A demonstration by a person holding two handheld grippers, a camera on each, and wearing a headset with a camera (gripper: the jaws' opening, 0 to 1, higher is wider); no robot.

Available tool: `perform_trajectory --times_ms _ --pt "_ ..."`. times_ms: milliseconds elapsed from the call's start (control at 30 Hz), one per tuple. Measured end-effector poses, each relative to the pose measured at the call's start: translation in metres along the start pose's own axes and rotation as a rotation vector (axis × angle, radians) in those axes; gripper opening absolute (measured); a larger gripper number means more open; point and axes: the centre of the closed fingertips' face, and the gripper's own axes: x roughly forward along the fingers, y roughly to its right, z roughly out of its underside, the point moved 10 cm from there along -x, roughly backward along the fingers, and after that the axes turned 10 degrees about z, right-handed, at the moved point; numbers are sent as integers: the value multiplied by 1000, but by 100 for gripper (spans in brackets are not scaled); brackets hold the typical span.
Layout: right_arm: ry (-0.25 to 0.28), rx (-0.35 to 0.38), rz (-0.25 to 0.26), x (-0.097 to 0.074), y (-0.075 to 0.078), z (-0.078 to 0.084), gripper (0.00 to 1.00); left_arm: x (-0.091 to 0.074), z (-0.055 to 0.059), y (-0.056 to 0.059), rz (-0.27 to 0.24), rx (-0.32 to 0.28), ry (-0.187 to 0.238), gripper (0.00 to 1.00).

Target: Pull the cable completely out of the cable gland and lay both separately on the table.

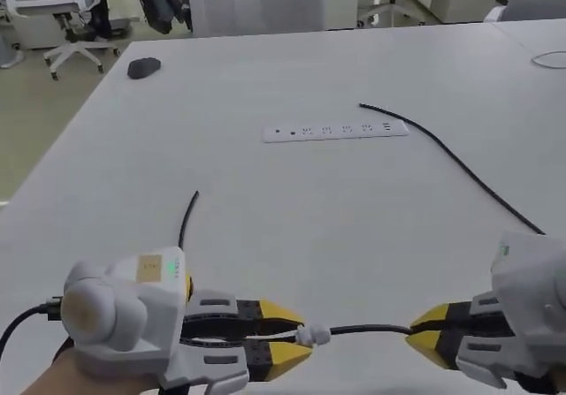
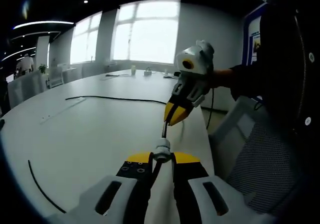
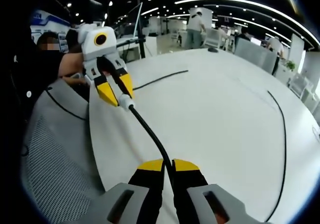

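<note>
Our left gripper [image 1: 301,333] clamps the rigid cable gland [image 1: 312,333] at its tips; our right gripper [image 1: 409,333] nips the cable [image 1: 371,330], probably supple and slippery.

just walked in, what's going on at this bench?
A person is working two handheld grippers at the near edge of the white table. The left gripper is shut on the small white plastic cable gland. The right gripper is shut on the thin black cable that comes out of the gland. The cable spans the gap between the two grippers and is not yet out of the gland, so neither piece is laid down.
</note>
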Motion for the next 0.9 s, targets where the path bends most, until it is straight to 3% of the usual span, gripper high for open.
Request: perform_trajectory --times_ms 200,367,433,467,567,667,800,900 --pt "-43 74 79 -11 22 20 0 -3 1 -3 -8 5 -6 15" --pt "-44 151 106 -17 35 34 0 -3 1 -2 -8 2 -2 15" --pt "-75 113 172 -19 42 40 0 -2 1 -2 -7 2 -2 15" --pt "-106 94 180 -19 44 44 0 -2 1 -2 -6 3 -2 15" --pt "-100 130 177 -20 48 50 0 -5 0 -3 -6 3 -7 15" --pt "-127 133 200 -21 52 58 0 -7 -1 -4 -13 1 0 15" --pt "-182 117 206 -19 51 66 1 -8 -3 -3 -17 -5 10 15" --pt "-191 78 202 -19 48 62 1 -10 -5 -3 -20 -4 8 15"
